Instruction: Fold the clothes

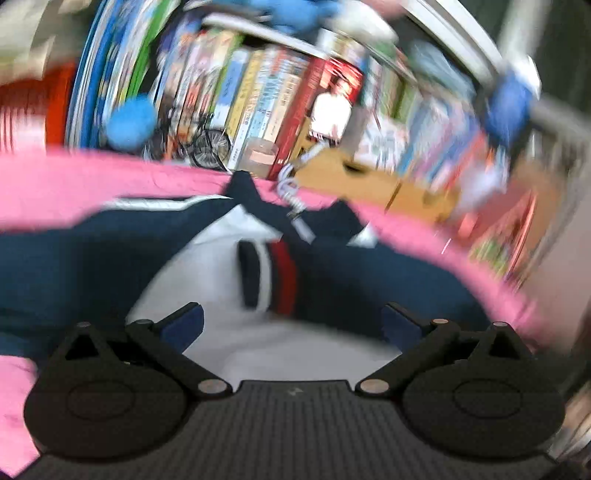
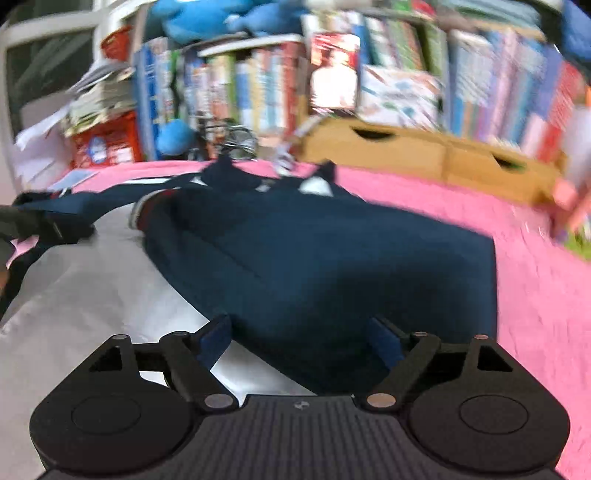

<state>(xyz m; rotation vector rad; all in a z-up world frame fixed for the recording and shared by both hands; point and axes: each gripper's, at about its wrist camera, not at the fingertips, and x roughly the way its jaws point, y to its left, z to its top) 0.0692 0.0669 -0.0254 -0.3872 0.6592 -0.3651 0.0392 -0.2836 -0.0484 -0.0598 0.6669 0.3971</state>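
A navy and white garment [image 1: 229,258] with a red-striped cuff [image 1: 284,277] lies partly folded on a pink cover [image 1: 74,184]. My left gripper [image 1: 291,325] hovers over its white panel, jaws wide apart and nothing between the blue pads. In the right wrist view the same garment [image 2: 314,251] shows a navy panel folded over the white part [image 2: 92,288]. My right gripper [image 2: 299,339] stands open just above the navy panel's near edge, holding nothing. Both views are blurred.
A cardboard box [image 2: 424,155] sits at the far edge of the pink cover [image 2: 535,277]. Behind it runs a shelf of books [image 2: 258,85] with blue plush toys [image 2: 207,18]. A white cable [image 1: 291,188] lies near the garment's collar.
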